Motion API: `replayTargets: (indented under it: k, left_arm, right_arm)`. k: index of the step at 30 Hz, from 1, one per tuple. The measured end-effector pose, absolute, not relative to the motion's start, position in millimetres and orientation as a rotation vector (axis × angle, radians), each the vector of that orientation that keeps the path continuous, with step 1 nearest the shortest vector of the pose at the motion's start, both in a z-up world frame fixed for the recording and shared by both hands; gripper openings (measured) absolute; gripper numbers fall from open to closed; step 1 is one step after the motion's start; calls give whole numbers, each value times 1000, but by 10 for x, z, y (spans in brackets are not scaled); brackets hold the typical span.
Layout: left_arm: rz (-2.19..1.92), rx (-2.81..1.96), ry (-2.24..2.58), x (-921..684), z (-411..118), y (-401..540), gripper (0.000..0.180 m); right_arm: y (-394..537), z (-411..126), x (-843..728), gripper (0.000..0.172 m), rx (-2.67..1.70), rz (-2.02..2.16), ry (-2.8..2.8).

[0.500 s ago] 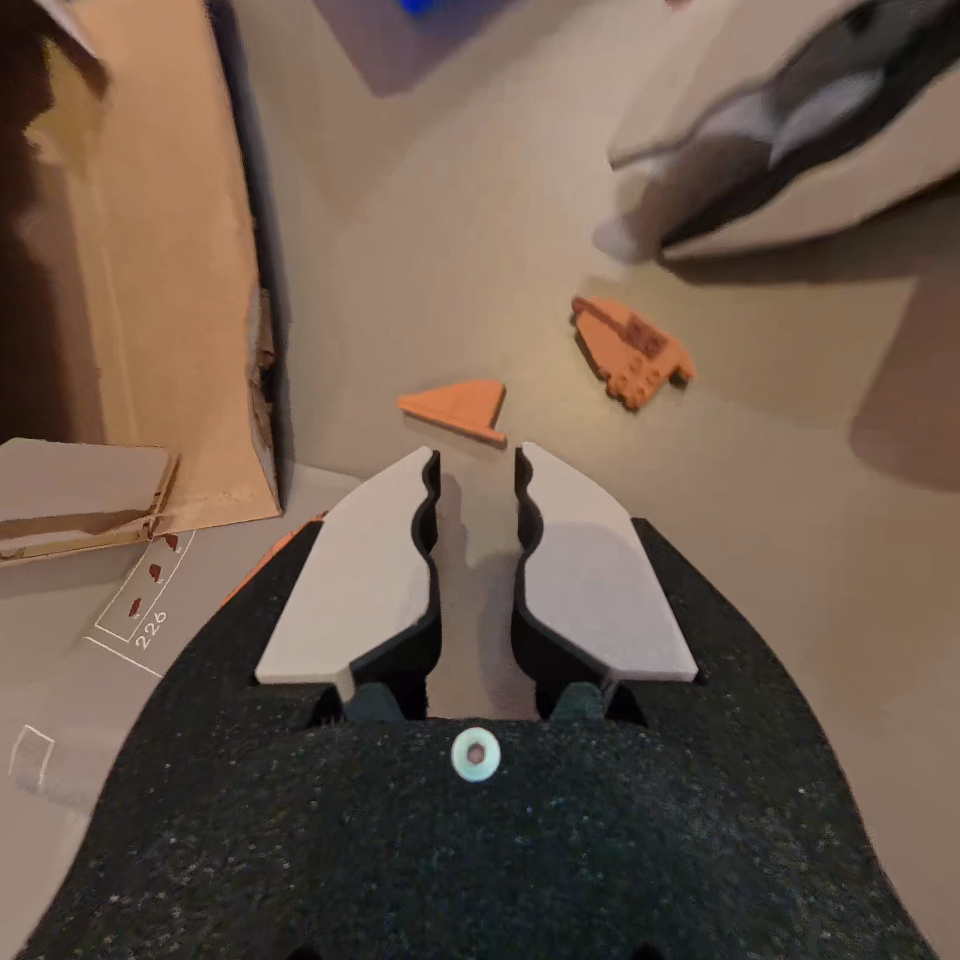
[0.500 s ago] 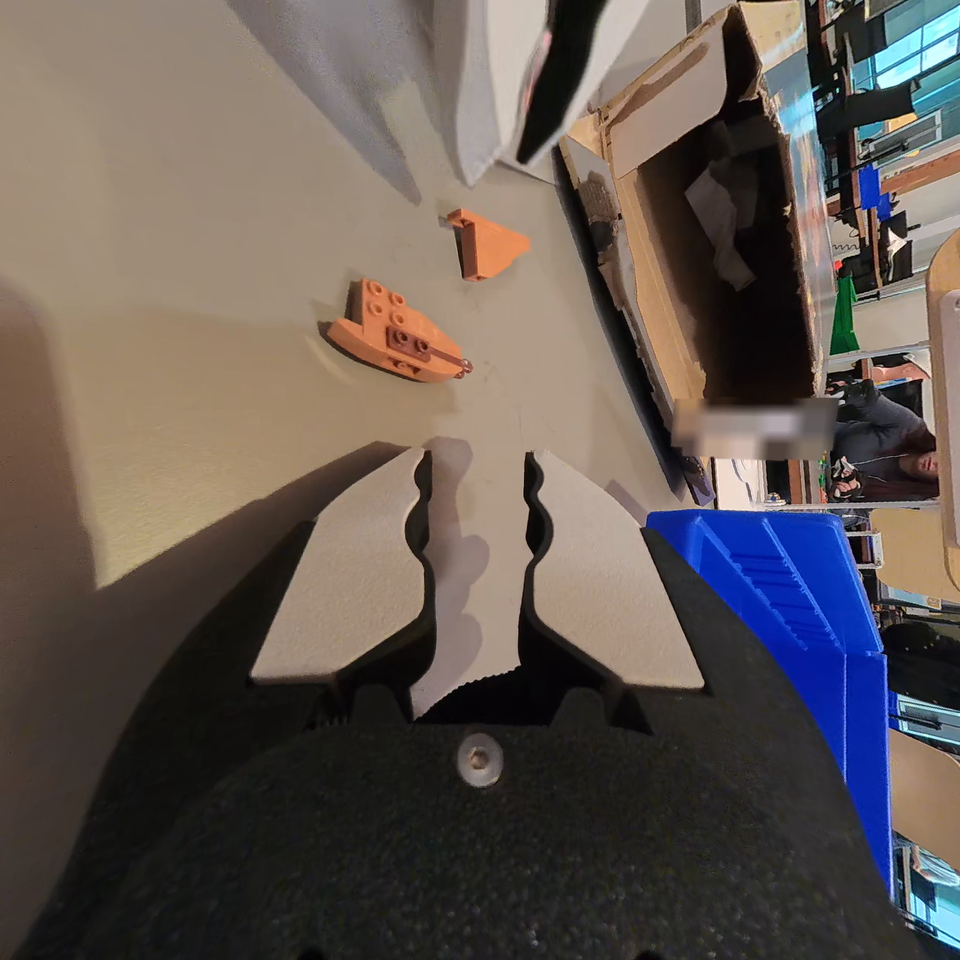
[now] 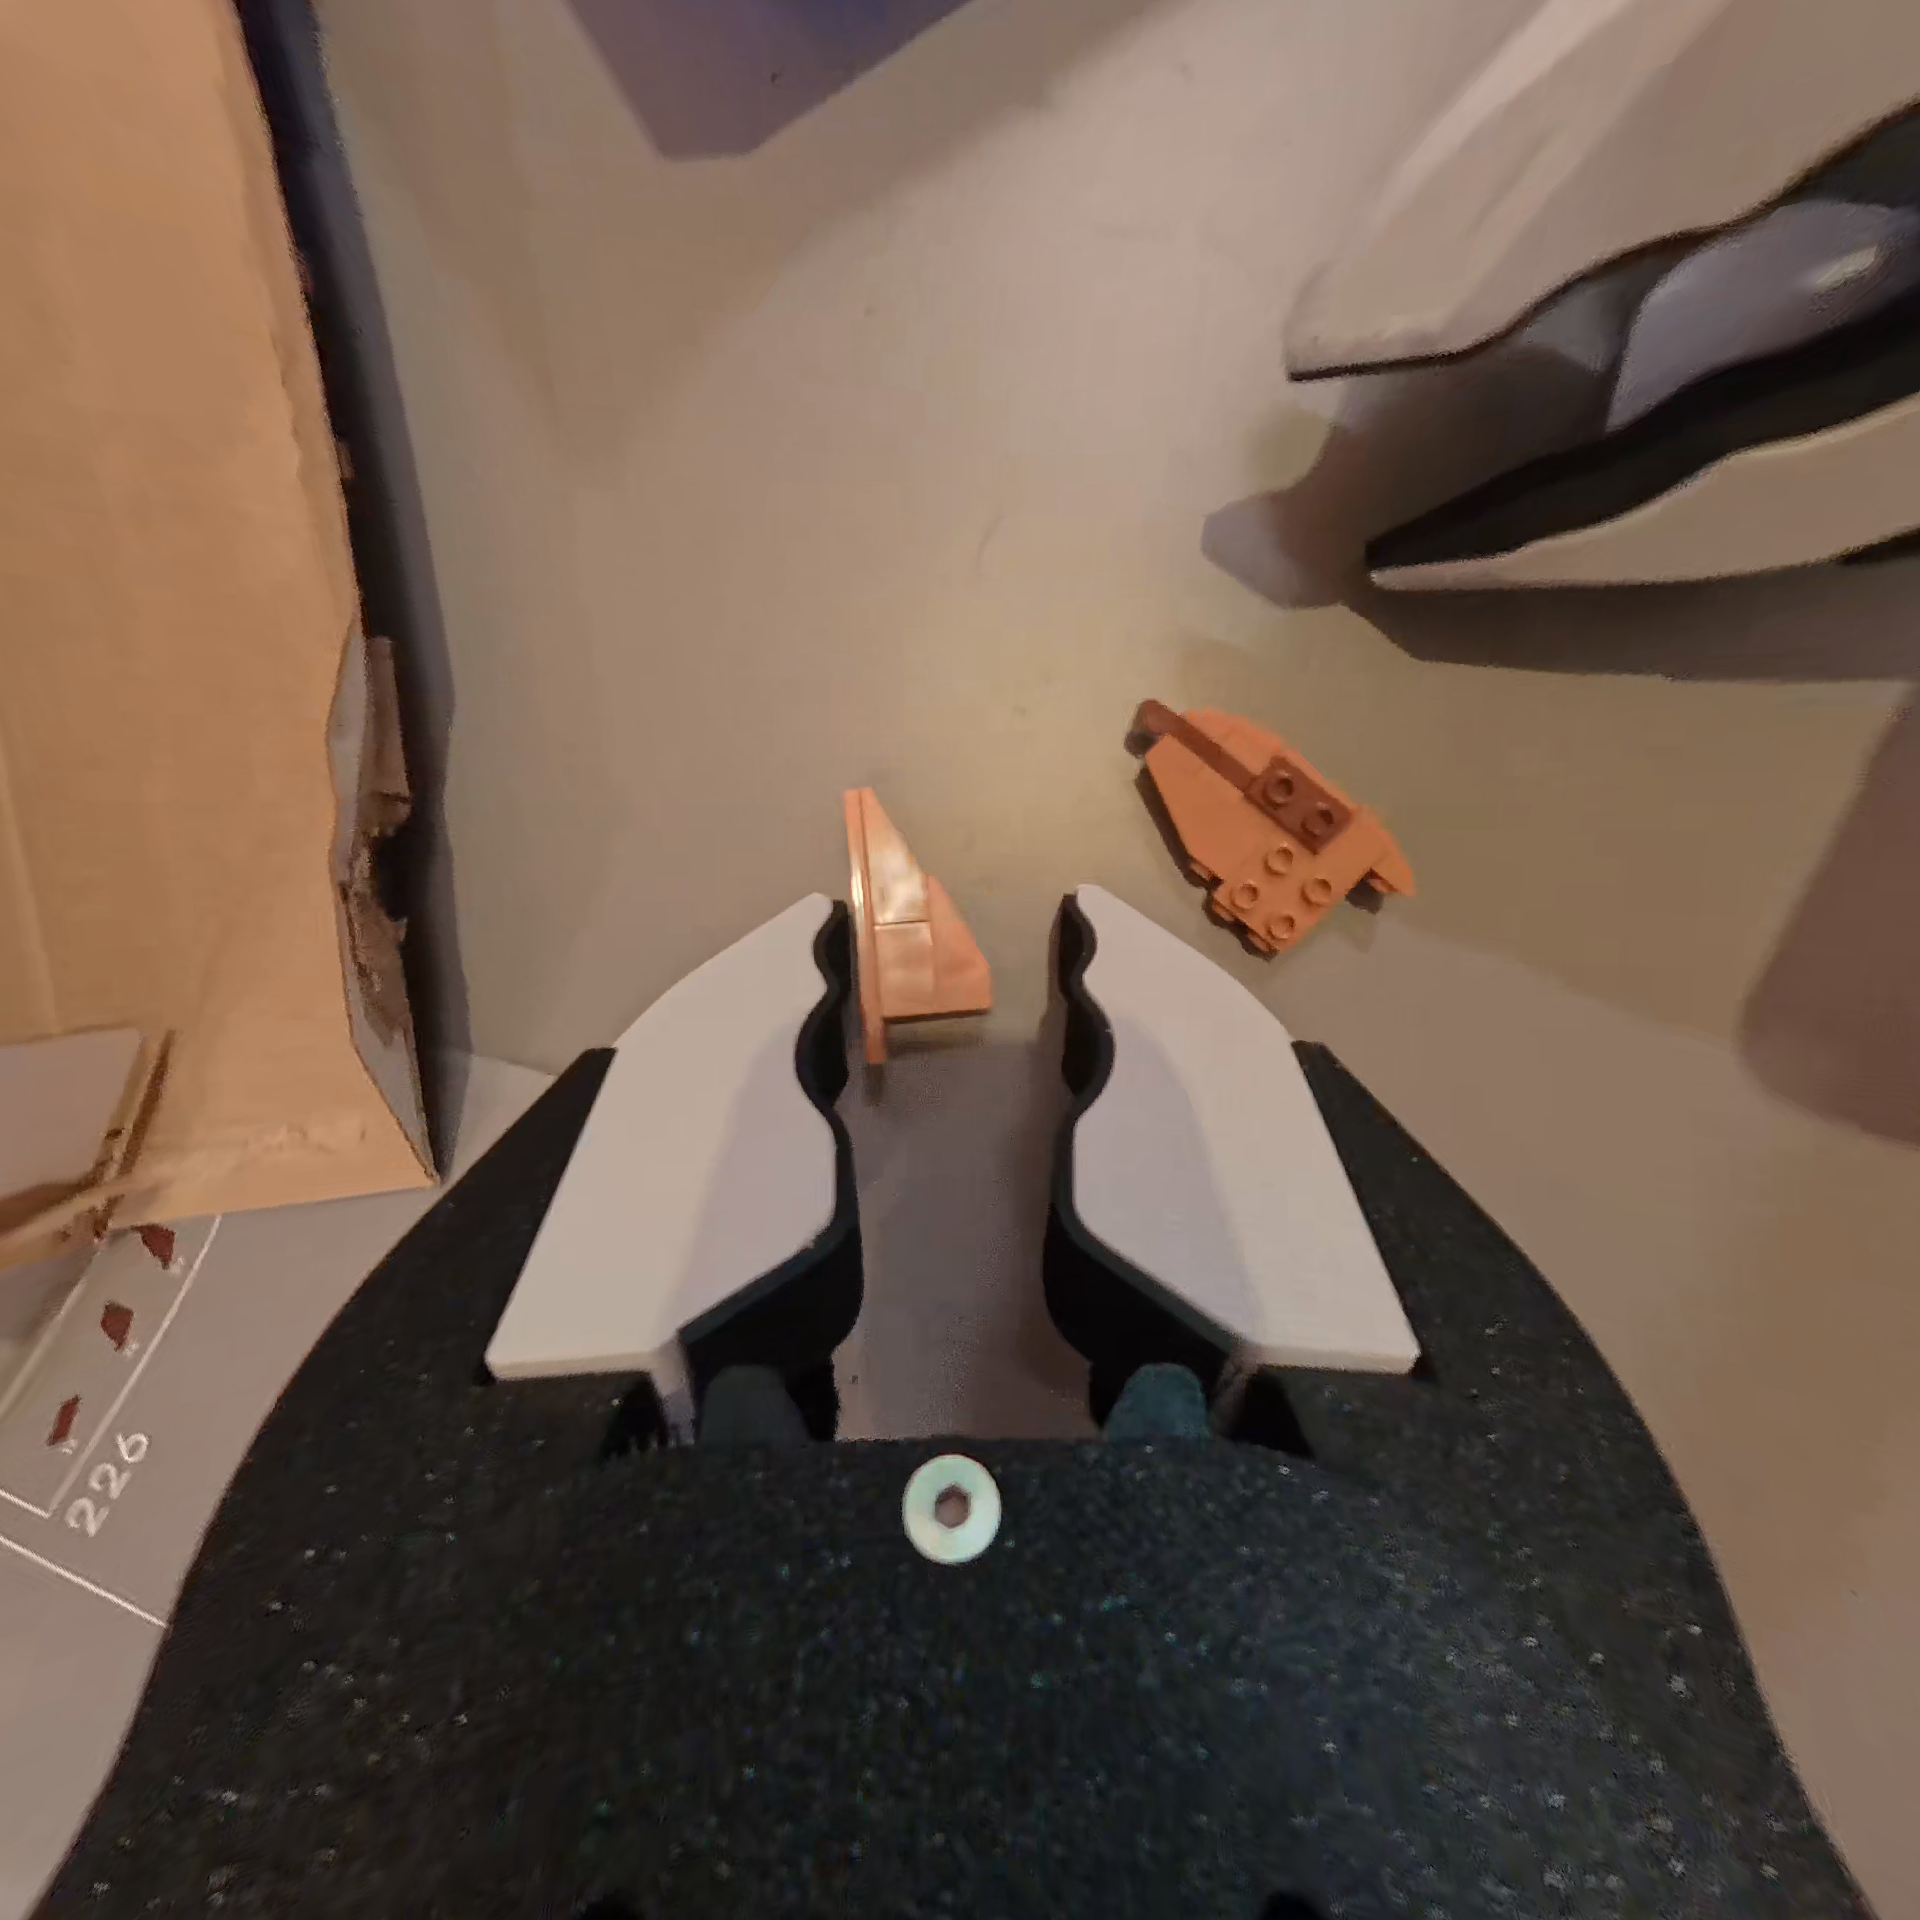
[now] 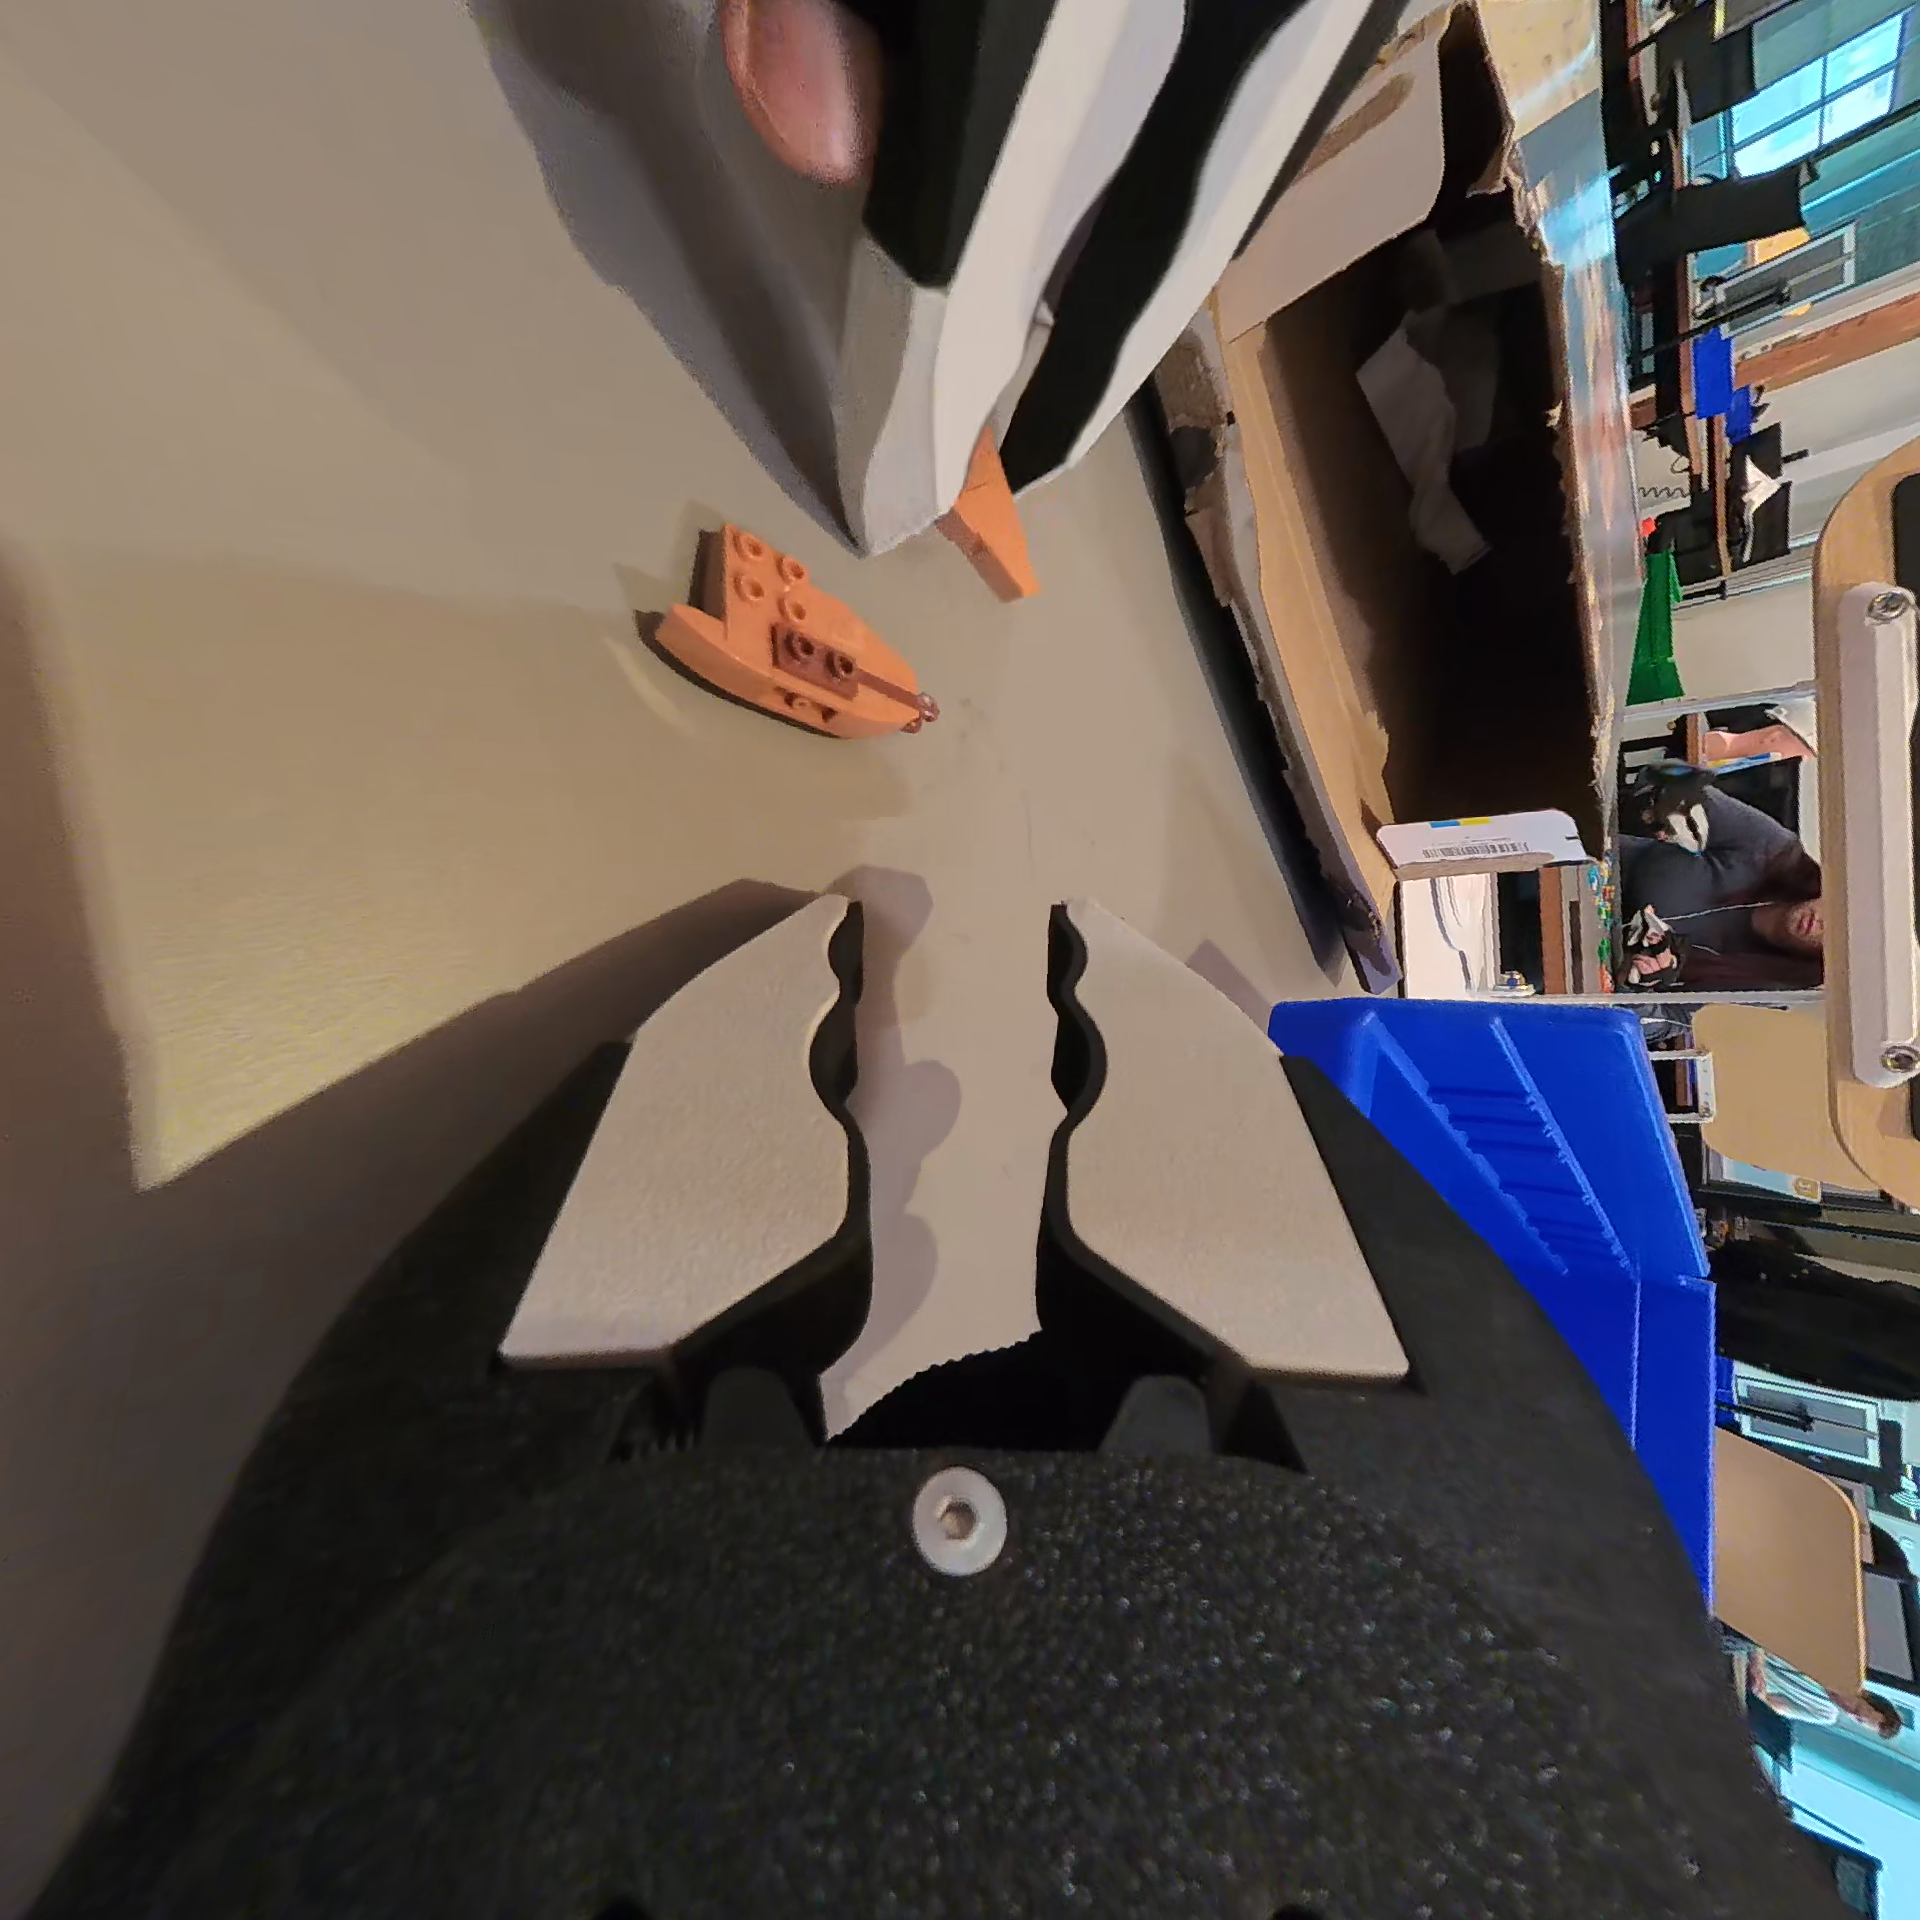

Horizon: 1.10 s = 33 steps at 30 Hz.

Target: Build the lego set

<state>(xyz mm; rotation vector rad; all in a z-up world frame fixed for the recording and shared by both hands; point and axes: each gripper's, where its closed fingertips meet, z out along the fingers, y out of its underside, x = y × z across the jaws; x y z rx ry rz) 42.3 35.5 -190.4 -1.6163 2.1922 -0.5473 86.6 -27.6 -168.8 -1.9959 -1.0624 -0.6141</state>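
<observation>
My left gripper (image 3: 951, 925) is open and low over the grey table (image 3: 727, 520). A small orange wedge brick (image 3: 909, 935) lies on the table between its fingertips, close against the left pad (image 3: 831, 966), with a clear gap to the right pad. An orange brick assembly with a brown plate and bar (image 3: 1278, 831) lies to the right of it. My right gripper (image 4: 956, 925) is open and empty, a little short of that assembly (image 4: 779, 644). In the right wrist view the left gripper's fingers (image 4: 914, 436) stand over the wedge (image 4: 992, 530).
A torn cardboard box (image 3: 156, 623) stands at the left of the left wrist view and also shows in the right wrist view (image 4: 1351, 520). A printed sheet (image 3: 104, 1403) lies by it. A blue bin (image 4: 1507, 1195) sits right of my right gripper. People sit in the background. Some 9 cm of space lies between my two pairs of fingers.
My left gripper has moved forward and turned, so the wedge brick now lies between its fingertips, which stand a little wider. My right gripper has come closer to the assembly.
</observation>
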Motion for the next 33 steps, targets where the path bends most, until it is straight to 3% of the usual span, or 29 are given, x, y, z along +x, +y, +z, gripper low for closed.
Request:
replayTargets:
  k: [1, 11, 14, 20, 22, 28, 33]
  left_arm:
    - [-542, -1577, 2231, 399, -1903, 334, 38]
    - [-379, -1496, 2290, 375, -1884, 425, 30]
    - [-440, -1514, 2317, 406, -1903, 362, 20]
    - [-642, -1494, 2218, 400, -1803, 319, 19]
    - [-920, -1383, 2106, 438, -1533, 198, 19]
    - [-1799, -663, 1437, 145, -86, -241, 18]
    - [-1997, -466, 1282, -6, 92, -412, 19]
  right_arm:
    - [-278, -1685, 866, 34, -1995, -614, -1063]
    - [-288, -1729, 862, 34, -2014, -603, -1080]
    - [-292, -1735, 850, 34, -2017, -579, -1075]
    - [-275, -1631, 808, 34, -1993, -463, -981]
    - [-242, -1489, 750, 35, -1940, -378, -896]
    - [-244, -852, 345, 40, -1664, 88, -626]
    - [-336, -381, 179, 42, -1456, 300, -492]
